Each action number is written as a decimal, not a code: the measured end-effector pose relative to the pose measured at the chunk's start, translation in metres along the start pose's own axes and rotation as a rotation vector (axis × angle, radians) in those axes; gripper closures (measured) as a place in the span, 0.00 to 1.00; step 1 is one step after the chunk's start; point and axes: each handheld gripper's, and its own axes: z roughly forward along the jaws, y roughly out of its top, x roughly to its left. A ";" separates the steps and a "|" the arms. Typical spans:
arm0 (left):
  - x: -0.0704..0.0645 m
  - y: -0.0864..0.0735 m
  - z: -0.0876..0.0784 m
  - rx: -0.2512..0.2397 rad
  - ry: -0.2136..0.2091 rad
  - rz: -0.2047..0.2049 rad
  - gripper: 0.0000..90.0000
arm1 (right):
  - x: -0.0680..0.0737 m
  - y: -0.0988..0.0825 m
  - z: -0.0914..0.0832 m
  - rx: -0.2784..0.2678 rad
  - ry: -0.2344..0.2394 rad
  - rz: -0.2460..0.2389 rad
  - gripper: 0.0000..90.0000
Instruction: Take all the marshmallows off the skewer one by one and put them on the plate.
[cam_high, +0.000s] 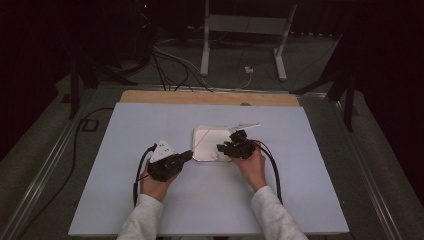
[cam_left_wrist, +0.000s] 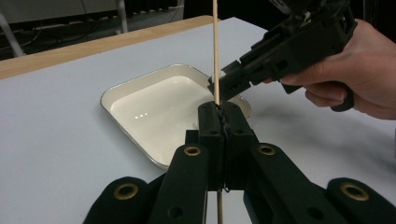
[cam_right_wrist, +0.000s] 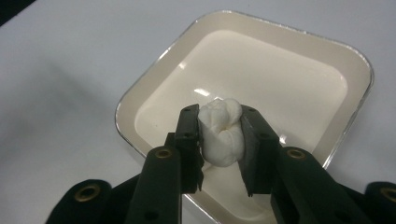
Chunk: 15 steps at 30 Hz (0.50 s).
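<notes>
The left gripper (cam_left_wrist: 219, 112) was clamped on a thin wooden skewer (cam_left_wrist: 215, 51), held roughly upright at the near left edge of the white tray (cam_high: 200, 150), apparently to steady it as a spike. The right gripper (cam_right_wrist: 220, 135) was closed on a soft white lump (cam_right_wrist: 223, 133), possibly a marshmallow, squeezed between its jaws just beside the skewer and above the tray, seemingly so the lump could be pushed onto the stick. The tray, near the middle of the white table (cam_high: 125, 200), held nothing visible.
</notes>
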 end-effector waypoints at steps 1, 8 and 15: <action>0.000 0.000 0.000 0.000 0.001 0.000 1.00 | 0.000 -0.001 0.001 0.004 -0.003 0.001 0.76; -0.001 0.001 0.002 -0.001 0.010 -0.009 1.00 | -0.003 -0.004 0.001 0.002 -0.015 0.022 0.51; -0.001 0.006 0.007 -0.005 0.021 -0.024 1.00 | -0.008 -0.010 -0.015 -0.049 0.000 0.049 0.27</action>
